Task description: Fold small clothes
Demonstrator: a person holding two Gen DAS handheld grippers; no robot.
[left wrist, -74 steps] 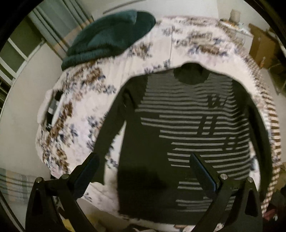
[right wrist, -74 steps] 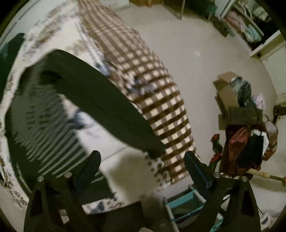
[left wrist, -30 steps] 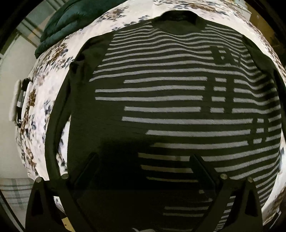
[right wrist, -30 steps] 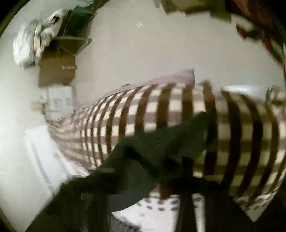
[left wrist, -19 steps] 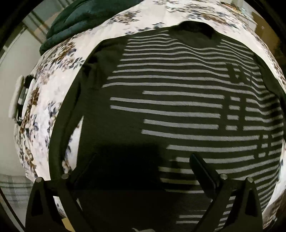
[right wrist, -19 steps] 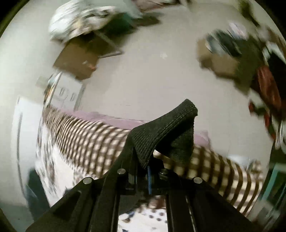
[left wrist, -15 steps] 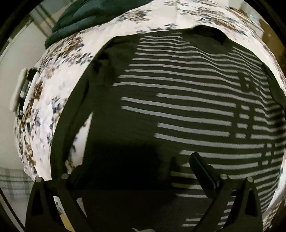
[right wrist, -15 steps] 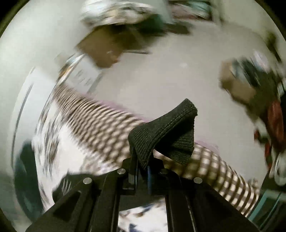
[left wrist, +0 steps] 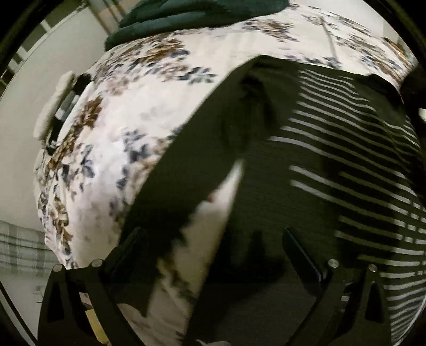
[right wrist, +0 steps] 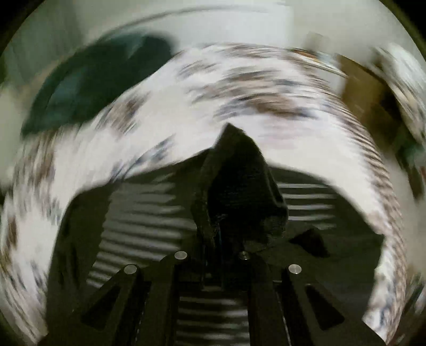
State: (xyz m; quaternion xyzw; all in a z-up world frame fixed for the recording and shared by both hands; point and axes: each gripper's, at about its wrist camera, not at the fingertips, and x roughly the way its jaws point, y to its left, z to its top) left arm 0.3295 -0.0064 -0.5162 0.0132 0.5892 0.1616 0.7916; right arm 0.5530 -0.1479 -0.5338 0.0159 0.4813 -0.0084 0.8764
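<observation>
The right claw [right wrist: 213, 239] is closed on the cuff of the striped sweater [left wrist: 332, 165], which lies on the flowered bed [left wrist: 133, 111]. The left claw [left wrist: 210, 239] is wide apart, holding nothing, above the other sleeve [left wrist: 191, 165].

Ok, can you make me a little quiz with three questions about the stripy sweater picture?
1. True or false: the right gripper is shut on the sleeve cuff of the striped sweater.
2. Which is the left gripper doing? A) pinching the sweater's hem B) open above the sweater's other sleeve C) holding the green blanket
3. Fill in: the sweater lies on a bed cover printed with ____.

Key: 1 true. 2 B. 3 flowers.
</observation>
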